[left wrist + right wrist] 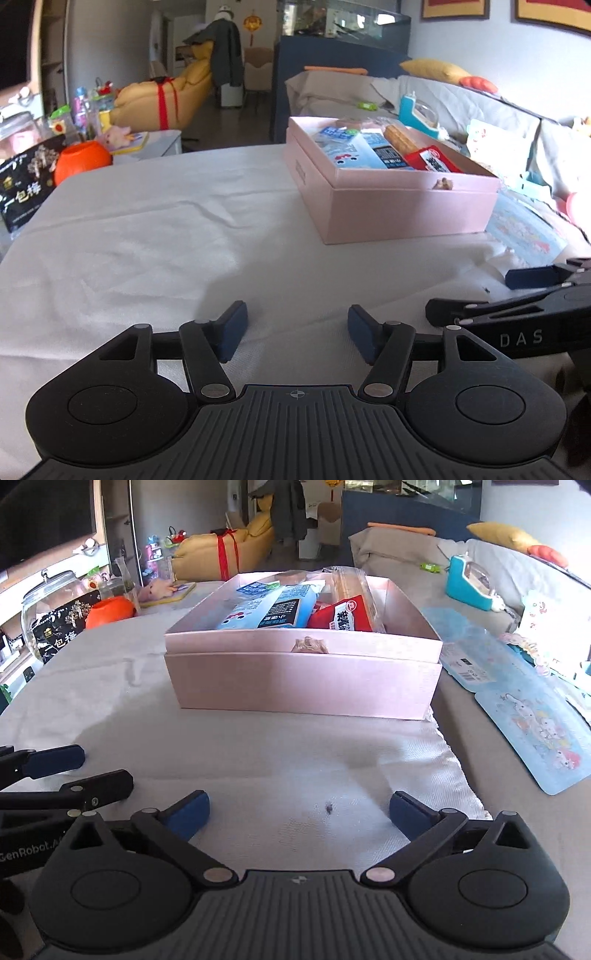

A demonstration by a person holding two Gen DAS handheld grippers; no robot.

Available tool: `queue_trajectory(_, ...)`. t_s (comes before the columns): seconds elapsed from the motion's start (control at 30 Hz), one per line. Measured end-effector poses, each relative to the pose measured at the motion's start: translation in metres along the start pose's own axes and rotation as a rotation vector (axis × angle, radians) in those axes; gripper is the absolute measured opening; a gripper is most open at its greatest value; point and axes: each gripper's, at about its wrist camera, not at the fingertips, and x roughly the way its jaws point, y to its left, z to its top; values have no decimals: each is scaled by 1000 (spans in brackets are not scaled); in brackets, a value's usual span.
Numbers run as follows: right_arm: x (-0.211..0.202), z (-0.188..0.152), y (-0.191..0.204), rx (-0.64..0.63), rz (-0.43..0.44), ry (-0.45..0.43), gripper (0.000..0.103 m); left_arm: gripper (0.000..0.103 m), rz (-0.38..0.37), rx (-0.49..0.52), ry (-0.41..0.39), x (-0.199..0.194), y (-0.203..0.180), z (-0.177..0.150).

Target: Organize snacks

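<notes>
So we're hovering both grippers low over the white cloth [155, 236] on the desk, and neither one is carrying anything right now. The left gripper [293, 332] is sitting with its jaws apart and just bare cloth between them, and the right gripper [299, 812] is spread even wider, also over nothing. The two are hanging right beside each other near the front of the cloth.

The snacks are already piling up in the pink box [303, 679], which is sitting further back on the desk: a blue packet [266, 609], a red packet [341, 616] and a clear bag of biscuits [351, 587] leaning against each other. We're also seeing a black snack bag [22, 184] off at the left edge, next to an orange pot [81, 158], well apart from the box. We're guessing that one's still waiting to go in, though we can't be sure it's part of the job.

What we're worrying about: the box is looking pretty full and the packets are standing above the rim, so pushing another bag in could tip one out over the side. The cloth is wrinkly too, so dragging a gripper across could bunch it and shift the box. And with the grippers this close, swinging one sideways could knock the other
</notes>
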Motion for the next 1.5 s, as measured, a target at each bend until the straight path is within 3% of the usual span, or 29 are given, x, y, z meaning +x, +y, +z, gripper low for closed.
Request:
queue_trajectory(0.2,-2,-7,-8,-5,37,-85,103,65,42,14,-5,-2,-6,-3)
queue_trajectory(1.5,-2,-5,-4,-15,26,-82,103,66,52,26,-8,-3,-6,-4)
